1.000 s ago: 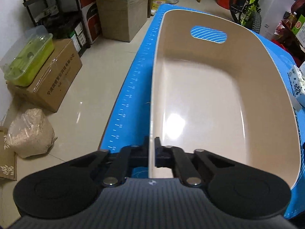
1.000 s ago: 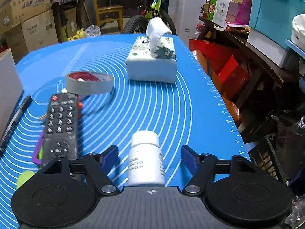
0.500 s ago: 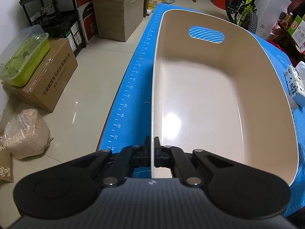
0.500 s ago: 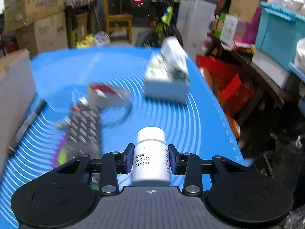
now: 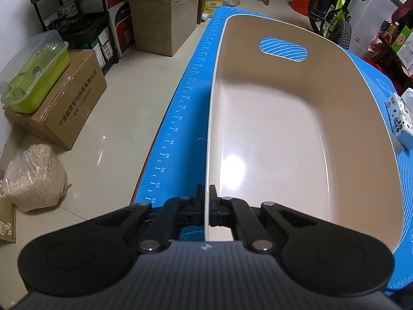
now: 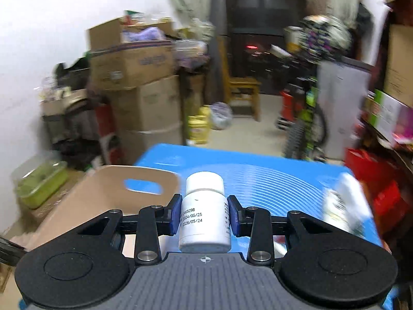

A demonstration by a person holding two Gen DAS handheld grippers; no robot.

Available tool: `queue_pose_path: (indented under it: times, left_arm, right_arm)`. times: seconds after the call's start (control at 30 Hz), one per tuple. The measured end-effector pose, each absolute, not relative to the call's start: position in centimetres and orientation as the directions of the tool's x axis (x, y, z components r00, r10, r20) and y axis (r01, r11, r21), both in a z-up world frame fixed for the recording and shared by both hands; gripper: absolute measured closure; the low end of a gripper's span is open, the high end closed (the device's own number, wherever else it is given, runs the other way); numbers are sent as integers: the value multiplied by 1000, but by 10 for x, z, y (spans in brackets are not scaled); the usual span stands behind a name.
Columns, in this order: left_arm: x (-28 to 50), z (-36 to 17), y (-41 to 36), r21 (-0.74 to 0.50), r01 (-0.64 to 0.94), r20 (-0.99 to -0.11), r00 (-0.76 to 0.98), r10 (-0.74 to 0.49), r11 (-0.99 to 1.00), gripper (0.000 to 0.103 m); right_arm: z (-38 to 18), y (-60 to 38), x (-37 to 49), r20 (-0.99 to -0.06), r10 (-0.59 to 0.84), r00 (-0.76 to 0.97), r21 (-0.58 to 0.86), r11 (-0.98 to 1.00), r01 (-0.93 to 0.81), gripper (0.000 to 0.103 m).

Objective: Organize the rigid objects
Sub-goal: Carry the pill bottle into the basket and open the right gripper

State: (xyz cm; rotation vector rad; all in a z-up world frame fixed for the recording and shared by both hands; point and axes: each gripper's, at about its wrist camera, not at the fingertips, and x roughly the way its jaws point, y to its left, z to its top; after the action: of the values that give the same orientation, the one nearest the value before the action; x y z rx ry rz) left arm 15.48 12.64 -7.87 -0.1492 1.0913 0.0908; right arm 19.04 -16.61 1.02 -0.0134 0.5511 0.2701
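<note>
My left gripper [image 5: 206,206] is shut on the near rim of a beige plastic bin [image 5: 356,160], which stands empty on the blue mat [image 5: 180,118]. My right gripper [image 6: 204,215] is shut on a white pill bottle [image 6: 204,219] and holds it upright in the air above the mat [image 6: 271,180]. The bin [image 6: 85,204] lies low and to the left of the bottle in the right wrist view, its handle slot showing.
A tissue box [image 5: 401,121] sits on the mat right of the bin, blurred in the right wrist view [image 6: 346,206]. Off the table's left edge are cardboard boxes [image 5: 64,100], a green container [image 5: 33,77] and a sack [image 5: 33,178]. A bicycle [image 5: 333,7] stands beyond.
My right gripper closed on the pill bottle, lifted it off the mat and swung left toward the bin. My left gripper kept its hold on the bin rim.
</note>
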Motion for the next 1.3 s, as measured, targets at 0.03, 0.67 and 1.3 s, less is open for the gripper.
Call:
queue_pose_path:
  times: [0.03, 0.67, 1.3]
  left_arm:
    - [155, -79, 126, -75, -148, -889, 458, 1, 986, 100]
    - [154, -78, 131, -76, -161, -891, 454, 6, 984, 100]
    - [153, -78, 135, -74, -160, -897, 442, 5, 984, 100]
  right_arm:
    - [11, -154, 193, -521, 267, 811, 54, 958, -281, 59]
    - [-56, 3, 201, -791, 314, 524, -35, 833, -552, 59]
    - [-27, -13, 187, -744, 333, 579, -19, 856, -516, 26]
